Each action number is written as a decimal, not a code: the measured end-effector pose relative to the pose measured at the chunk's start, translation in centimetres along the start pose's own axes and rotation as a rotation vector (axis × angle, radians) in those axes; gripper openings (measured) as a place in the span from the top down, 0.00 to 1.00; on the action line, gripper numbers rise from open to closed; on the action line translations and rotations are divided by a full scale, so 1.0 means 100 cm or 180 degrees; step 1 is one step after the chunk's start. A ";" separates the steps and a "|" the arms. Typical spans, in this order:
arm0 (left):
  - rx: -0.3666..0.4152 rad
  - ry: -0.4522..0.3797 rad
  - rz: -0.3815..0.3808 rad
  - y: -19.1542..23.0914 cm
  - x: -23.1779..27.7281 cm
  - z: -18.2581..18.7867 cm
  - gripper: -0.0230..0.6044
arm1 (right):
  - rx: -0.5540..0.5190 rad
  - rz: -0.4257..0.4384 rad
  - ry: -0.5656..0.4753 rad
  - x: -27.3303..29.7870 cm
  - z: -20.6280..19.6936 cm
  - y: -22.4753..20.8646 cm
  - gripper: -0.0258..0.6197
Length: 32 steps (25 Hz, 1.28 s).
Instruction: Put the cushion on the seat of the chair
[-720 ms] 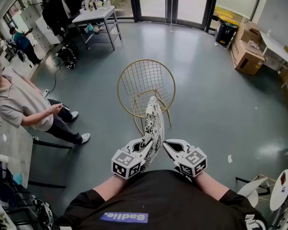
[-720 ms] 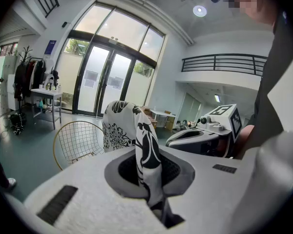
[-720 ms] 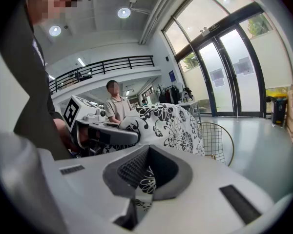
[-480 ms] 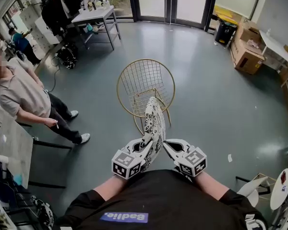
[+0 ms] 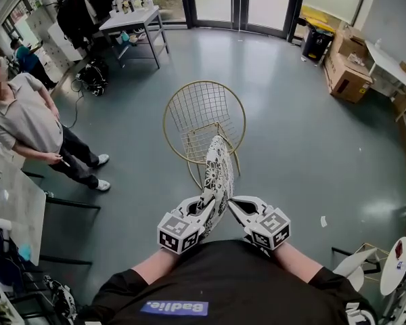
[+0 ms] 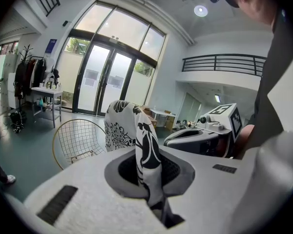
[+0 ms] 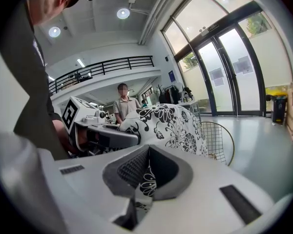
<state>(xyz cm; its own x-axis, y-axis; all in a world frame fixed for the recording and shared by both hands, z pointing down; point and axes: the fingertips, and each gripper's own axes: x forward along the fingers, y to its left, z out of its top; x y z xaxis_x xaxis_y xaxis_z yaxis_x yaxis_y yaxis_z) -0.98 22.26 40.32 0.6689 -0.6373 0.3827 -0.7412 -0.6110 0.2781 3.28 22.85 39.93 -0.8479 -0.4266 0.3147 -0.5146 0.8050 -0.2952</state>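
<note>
A white cushion (image 5: 218,175) with black flower print stands on edge in the air, held from both sides. My left gripper (image 5: 207,203) is shut on its near left edge, where the cushion (image 6: 141,150) is pinched between the jaws. My right gripper (image 5: 231,203) is shut on the near right edge of the cushion (image 7: 173,123). Just beyond the cushion stands the gold wire chair (image 5: 204,117), whose round mesh seat holds nothing. The cushion's far end hangs over the chair's front legs.
A person (image 5: 34,131) stands at the left by a table edge (image 5: 17,208). Farther back are a trolley table (image 5: 132,22), a clothes rack (image 5: 88,9), cardboard boxes (image 5: 348,70) and glass doors (image 5: 240,2). A small round table (image 5: 396,266) is at the right.
The person at the left has stood up and stepped a little back. Both grippers and the cushion have stayed where they were.
</note>
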 end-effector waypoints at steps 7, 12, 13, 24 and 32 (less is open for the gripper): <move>0.0005 0.0093 0.0090 -0.002 0.004 -0.001 0.92 | 0.0076 0.0003 -0.0032 -0.009 0.002 -0.011 0.91; 0.0022 0.0155 0.0200 -0.005 0.019 -0.009 0.92 | 0.0101 0.0101 -0.0040 -0.016 -0.007 -0.027 0.91; 0.0023 0.0169 0.0217 -0.007 0.023 -0.011 0.92 | 0.0111 0.0121 -0.0032 -0.018 -0.010 -0.031 0.91; 0.0106 0.0306 0.0130 0.004 0.061 -0.018 0.92 | 0.0195 0.0107 0.0044 -0.009 -0.022 -0.067 0.91; 0.0157 0.0439 -0.0244 0.049 0.092 -0.005 0.92 | 0.0319 -0.0171 0.0120 0.029 -0.009 -0.102 0.91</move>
<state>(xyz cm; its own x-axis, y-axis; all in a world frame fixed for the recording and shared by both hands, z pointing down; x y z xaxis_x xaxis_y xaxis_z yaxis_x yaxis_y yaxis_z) 1.46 13.66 45.66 0.7067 -0.5196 0.4802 -0.6824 -0.6797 0.2689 6.14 13.80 44.69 -0.8143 -0.4508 0.3656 -0.5710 0.7353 -0.3651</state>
